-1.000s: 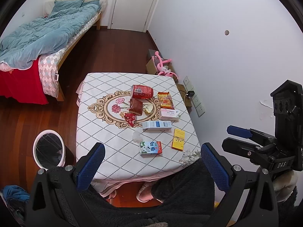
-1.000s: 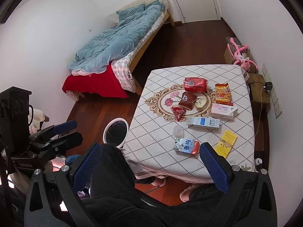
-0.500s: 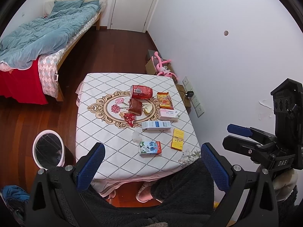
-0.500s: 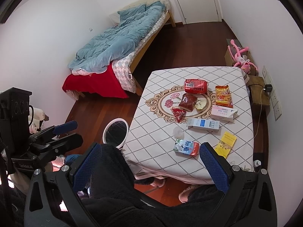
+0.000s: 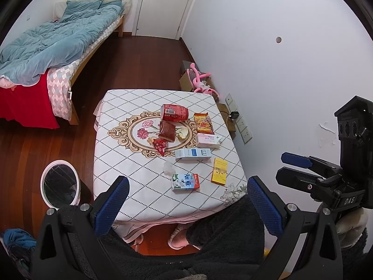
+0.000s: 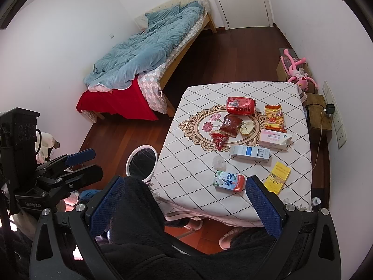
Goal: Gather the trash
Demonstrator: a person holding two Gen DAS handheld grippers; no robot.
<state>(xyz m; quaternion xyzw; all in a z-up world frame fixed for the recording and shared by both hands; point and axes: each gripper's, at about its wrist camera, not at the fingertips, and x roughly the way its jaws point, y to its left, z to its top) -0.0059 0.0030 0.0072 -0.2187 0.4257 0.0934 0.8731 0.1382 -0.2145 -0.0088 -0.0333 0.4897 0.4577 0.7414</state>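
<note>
Trash lies on a small table (image 5: 130, 163) with a diamond-pattern cloth: a red can (image 5: 174, 112) on its side, a brown packet (image 5: 167, 131), a red wrapper (image 5: 160, 145), a yellow-red snack bag (image 5: 204, 123), a white box (image 5: 207, 140), a blue-white carton (image 5: 193, 154), a yellow box (image 5: 219, 170) and a milk carton (image 5: 185, 182). A white-rimmed bin (image 5: 60, 183) stands on the floor left of the table. My left gripper (image 5: 186, 200) is open and empty, high above the near table edge. My right gripper (image 6: 184, 200) is open and empty, also high above; the milk carton (image 6: 228, 181) shows below it.
A bed (image 5: 46, 53) with a blue duvet stands at the far left. A pink plush toy (image 5: 200, 81) and a box sit by the right wall. A person's dark fleece legs and slippers (image 5: 179, 240) are at the near table edge. Wooden floor surrounds the table.
Both views have drifted slightly back and up from the table. Both grippers stay open and nothing on the table has moved.
</note>
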